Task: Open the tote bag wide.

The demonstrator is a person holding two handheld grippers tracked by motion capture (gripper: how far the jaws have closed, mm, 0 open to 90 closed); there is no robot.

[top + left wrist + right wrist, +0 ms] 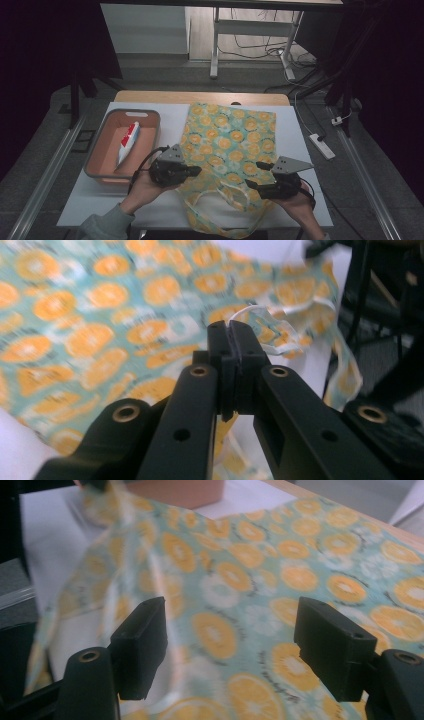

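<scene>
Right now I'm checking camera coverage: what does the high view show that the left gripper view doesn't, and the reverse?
High view alone: the orange bin holding a red-and-white tube, and the right gripper with jaws apart. Left gripper view alone: the left gripper shut on the bag's pale handle strap. Both share the orange-slice print fabric bag on the white table.

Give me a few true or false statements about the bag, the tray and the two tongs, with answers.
1. The left tongs are shut on the bag's edge. True.
2. The right tongs are clamped shut. False: their jaws stand wide apart over the orange-print bag.
3. A red and white tube lies in the tray. True.
4. The tray sits on top of the bag. False: it stands beside it, at the high view's left.
5. The bag is plain grey. False: it is teal with orange slices.
</scene>
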